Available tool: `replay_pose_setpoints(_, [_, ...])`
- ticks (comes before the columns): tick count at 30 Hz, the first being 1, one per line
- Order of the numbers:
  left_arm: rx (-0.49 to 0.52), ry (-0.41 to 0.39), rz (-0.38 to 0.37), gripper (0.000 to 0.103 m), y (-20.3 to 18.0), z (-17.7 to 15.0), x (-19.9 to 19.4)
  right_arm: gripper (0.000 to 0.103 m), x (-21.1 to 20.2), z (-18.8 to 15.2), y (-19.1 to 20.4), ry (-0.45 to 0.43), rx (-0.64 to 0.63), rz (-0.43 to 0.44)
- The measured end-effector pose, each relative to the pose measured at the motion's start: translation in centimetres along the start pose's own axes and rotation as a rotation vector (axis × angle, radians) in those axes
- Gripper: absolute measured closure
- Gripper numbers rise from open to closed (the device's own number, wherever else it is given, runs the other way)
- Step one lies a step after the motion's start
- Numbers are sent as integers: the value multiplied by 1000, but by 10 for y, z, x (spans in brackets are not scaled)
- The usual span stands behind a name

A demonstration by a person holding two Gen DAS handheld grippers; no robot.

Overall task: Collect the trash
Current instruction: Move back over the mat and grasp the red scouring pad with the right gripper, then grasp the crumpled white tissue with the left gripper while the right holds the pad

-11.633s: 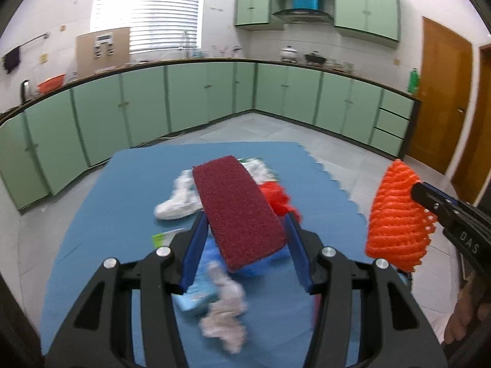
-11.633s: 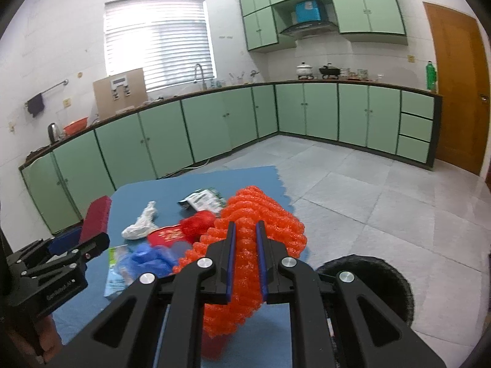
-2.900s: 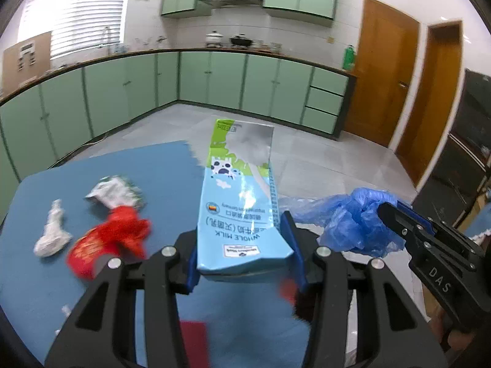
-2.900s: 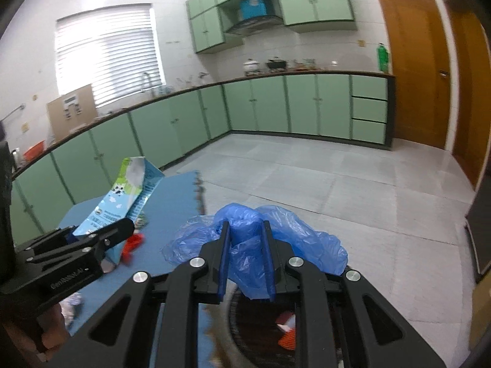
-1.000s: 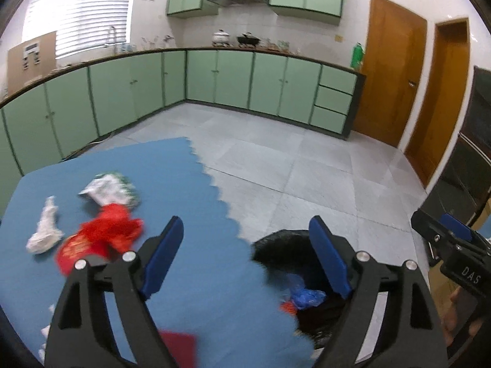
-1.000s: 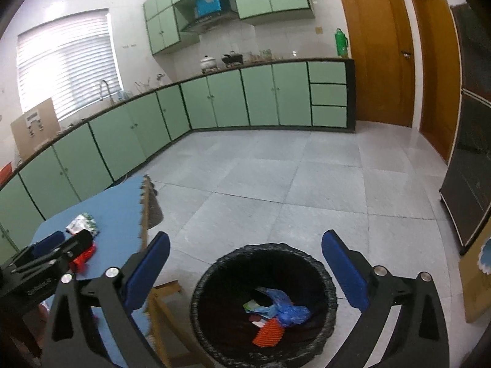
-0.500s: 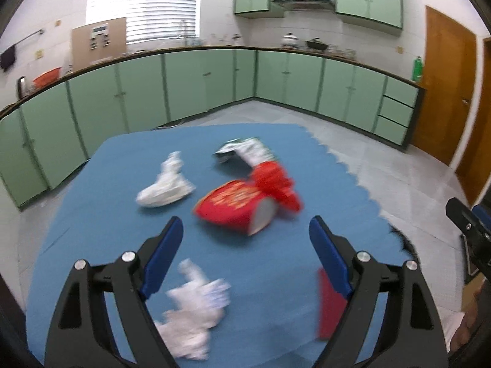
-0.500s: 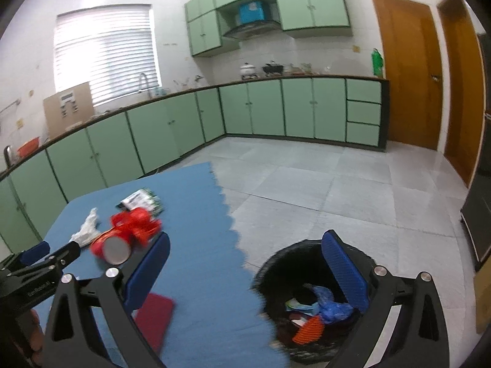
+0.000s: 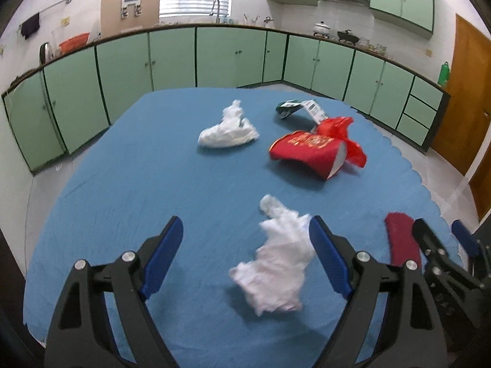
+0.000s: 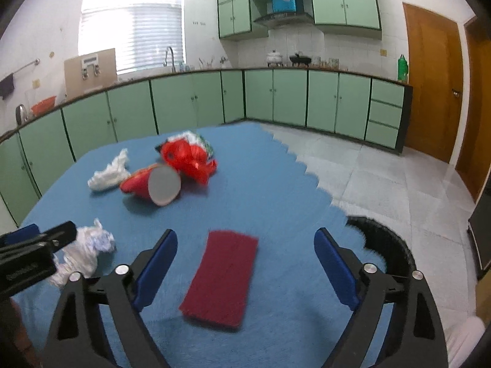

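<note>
Trash lies scattered over the blue mat [image 9: 153, 184] that covers my table, and I take the red paper cup [image 9: 310, 153] on its side as the landmark. Touching the cup's far side is a crumpled red wrapper [image 10: 187, 156], and just beyond that a green-and-white packet [image 9: 299, 109]. Left of the cup, a little apart, sits a white tissue wad [image 9: 228, 130]. Nearer to me than the cup, a second white tissue wad [image 9: 276, 260] lies between the spread fingers of my left gripper [image 9: 245, 260], which holds nothing. A dark red scouring pad [image 10: 224, 276] lies flat, nearer than the cup and to its right, between the wide-open fingers of my right gripper [image 10: 245, 266], also empty.

The mat's scalloped edge [image 10: 310, 171] runs past the cup's right side; beyond it is grey tiled floor [image 10: 383, 181], with the black bin [image 10: 389, 245] tucked against the near corner. Green cabinets [image 9: 172, 58] ring the room, with a window [image 10: 132, 21] behind and a wooden door [image 10: 432, 82] at the right.
</note>
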State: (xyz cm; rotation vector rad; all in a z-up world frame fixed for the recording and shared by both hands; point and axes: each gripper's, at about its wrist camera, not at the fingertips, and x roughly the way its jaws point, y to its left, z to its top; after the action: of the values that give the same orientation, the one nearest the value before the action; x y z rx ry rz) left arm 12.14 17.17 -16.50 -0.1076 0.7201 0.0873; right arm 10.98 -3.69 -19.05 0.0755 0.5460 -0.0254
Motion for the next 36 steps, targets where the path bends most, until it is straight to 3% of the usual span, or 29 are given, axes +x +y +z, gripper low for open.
replay_pose_setpoints(5, [-20, 8, 18, 22, 13, -3, 2, 27, 15, -7, 8, 39, -15, -4])
replay_pose_setpoints(12, [-35, 27, 17, 22, 20, -5, 7, 53, 25, -19, 14, 103, -32, 25])
replay_pose_setpoints(23, [-3, 37, -19, 22, -2, -6, 9, 57, 23, -16, 2, 118, -15, 58])
replay_pose_setpoints(33, [10, 5, -53, 18, -18, 0, -1, 57, 9, 8, -30, 61, 31, 26])
replay_pose_setpoints(36, [21, 32, -53, 18, -24, -2, 7, 57, 7, 11, -33, 49, 35, 22])
